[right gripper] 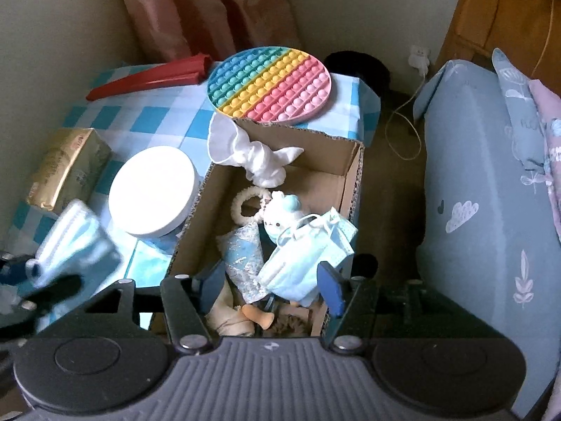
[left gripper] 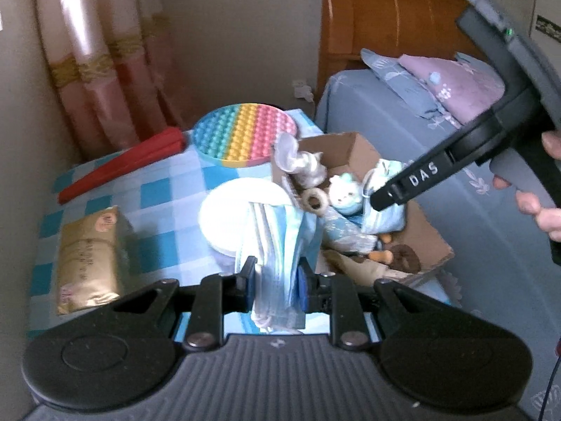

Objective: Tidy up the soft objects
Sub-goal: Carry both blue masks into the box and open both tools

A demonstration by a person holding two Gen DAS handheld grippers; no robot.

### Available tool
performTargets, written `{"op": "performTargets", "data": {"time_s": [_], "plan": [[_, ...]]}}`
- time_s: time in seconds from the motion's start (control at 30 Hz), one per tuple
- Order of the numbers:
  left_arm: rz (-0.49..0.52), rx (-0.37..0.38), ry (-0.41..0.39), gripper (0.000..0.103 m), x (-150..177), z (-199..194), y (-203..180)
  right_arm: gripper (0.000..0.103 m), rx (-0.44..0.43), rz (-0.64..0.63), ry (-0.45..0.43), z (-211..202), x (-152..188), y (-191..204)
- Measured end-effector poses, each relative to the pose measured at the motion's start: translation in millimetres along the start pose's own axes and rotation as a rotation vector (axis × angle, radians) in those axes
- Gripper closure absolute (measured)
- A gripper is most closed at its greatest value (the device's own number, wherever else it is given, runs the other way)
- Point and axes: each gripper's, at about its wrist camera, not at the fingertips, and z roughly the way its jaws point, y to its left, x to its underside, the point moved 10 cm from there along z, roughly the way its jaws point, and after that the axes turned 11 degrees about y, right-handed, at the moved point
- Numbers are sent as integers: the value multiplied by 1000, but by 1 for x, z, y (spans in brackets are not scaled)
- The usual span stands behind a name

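Observation:
My left gripper [left gripper: 277, 280] is shut on a stack of blue face masks [left gripper: 280, 245] and holds it above the checked table, just left of the cardboard box [left gripper: 357, 147]. The masks also show in the right wrist view [right gripper: 70, 242]. My right gripper [right gripper: 271, 287] is open above the box [right gripper: 354, 175], with a loose blue mask [right gripper: 301, 263] lying between its fingers. It also shows in the left wrist view [left gripper: 389, 196]. The box holds a white plush toy [right gripper: 280, 214], a white cloth [right gripper: 256, 161], a ring [right gripper: 245, 207] and other soft items.
A round rainbow pop-it mat [right gripper: 270, 84], a white round lidded tin [right gripper: 154, 189], a gold packet [right gripper: 66, 168] and a red folded item [right gripper: 150, 77] lie on the blue checked table [right gripper: 147, 119]. A bed [right gripper: 473, 193] stands to the right. Curtains and wall are behind.

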Motion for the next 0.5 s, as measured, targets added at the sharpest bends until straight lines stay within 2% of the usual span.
{"op": "performTargets", "data": {"time_s": [0.17, 0.5], "plan": [[14, 45, 22, 82, 0, 11, -17, 26, -18, -17, -29, -19, 9, 1], [-7, 98, 53, 82, -13, 32, -27, 26, -56, -72, -12, -12, 66, 10]]}}
